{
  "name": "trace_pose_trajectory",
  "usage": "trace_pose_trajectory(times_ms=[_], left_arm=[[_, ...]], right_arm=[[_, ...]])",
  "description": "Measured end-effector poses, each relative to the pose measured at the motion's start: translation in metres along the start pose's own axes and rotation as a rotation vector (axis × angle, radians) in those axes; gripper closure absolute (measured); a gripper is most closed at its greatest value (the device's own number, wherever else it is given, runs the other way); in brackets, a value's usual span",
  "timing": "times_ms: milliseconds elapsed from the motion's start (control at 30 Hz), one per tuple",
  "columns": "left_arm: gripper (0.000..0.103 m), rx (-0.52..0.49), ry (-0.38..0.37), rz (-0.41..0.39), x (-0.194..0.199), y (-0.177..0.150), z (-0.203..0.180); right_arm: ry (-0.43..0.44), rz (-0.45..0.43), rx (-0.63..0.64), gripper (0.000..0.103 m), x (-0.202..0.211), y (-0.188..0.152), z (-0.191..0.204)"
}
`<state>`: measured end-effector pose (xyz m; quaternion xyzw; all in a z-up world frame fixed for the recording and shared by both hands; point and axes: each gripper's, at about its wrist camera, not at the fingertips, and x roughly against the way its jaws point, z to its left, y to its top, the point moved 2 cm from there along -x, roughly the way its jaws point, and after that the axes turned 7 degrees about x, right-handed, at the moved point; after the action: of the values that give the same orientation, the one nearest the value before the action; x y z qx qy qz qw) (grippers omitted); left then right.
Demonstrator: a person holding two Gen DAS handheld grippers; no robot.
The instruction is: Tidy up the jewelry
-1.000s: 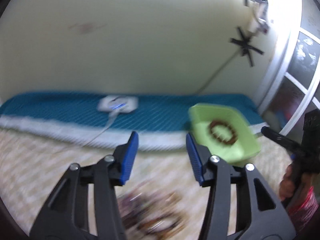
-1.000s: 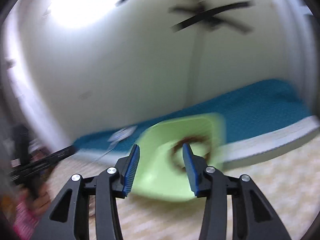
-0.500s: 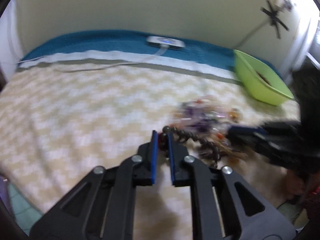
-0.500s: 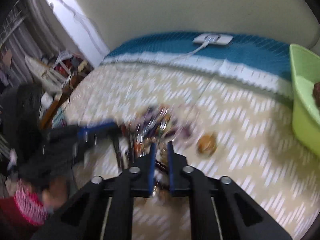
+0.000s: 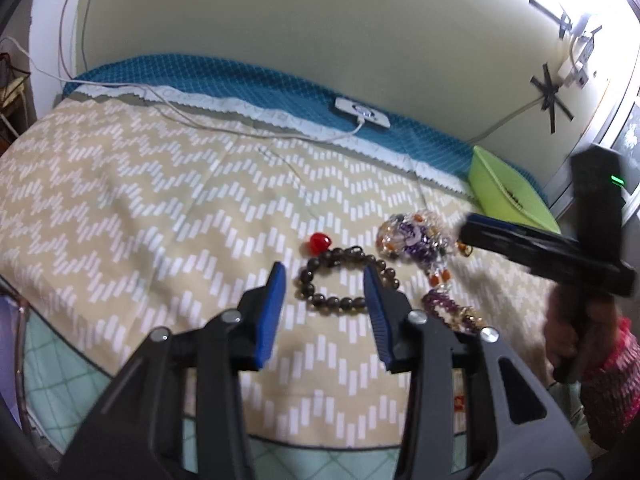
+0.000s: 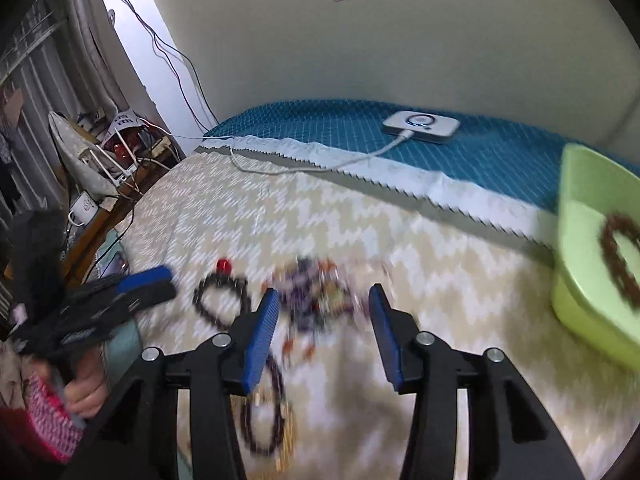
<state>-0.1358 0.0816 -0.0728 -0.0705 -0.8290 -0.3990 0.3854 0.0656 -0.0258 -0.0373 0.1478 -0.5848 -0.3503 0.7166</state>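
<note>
While both tools showed their fingers pressed nearly together over the jewelry half a second ago, each now stands spread wide with nothing held. The left gripper has its blue pads parted, and between them, slightly beyond the tips, the dark bead bracelet lies flat in a loop on the zigzag bedspread, apparently let go rather than lifted. A red heart bead sits just beyond that loop on its far left. The right gripper is likewise released; its pads frame the purple and clear bead cluster, though motion blur prevents telling whether they touch it. Further strands lie near its left pad, among them a dark purple beaded loop. To the far right stands the green tray, already holding a brown bead bracelet, and well apart from the pile. Beyond, a white charging device rests on the teal blanket. Judgement: the dark bracelet has been separated from the tangle, so sorting has progressed, but only one piece is stowed and most items await transfer to the tray.
</note>
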Motion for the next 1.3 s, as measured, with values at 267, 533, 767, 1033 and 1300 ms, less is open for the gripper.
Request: trace_pose_trajectory(times_ms=[267, 533, 767, 1033, 1300], left_arm=[[0.065, -0.055, -0.001, -0.031, 0.013, 0.0, -0.013], [0.055, -0.233, -0.072, -0.091, 0.015, 0.005, -0.086], [0.043, -0.392, -0.148, -0.102, -0.007, 0.015, -0.152], [0.092, -0.421, -0.266, -0.002, -0.045, 0.027, -0.212], [0.098, -0.453, -0.274, 0.001, -0.074, 0.065, -0.267]], right_arm=[[0.102, -0.057, -0.072, 0.103, 0.028, 0.017, -0.003], [0.107, -0.186, -0.017, 0.103, 0.1, 0.035, 0.016], [0.093, -0.287, 0.009, 0.103, 0.156, 0.043, 0.022], [0.054, -0.376, 0.006, 0.103, 0.2, 0.042, -0.001], [-0.043, -0.414, -0.068, 0.103, 0.215, 0.034, -0.069]])
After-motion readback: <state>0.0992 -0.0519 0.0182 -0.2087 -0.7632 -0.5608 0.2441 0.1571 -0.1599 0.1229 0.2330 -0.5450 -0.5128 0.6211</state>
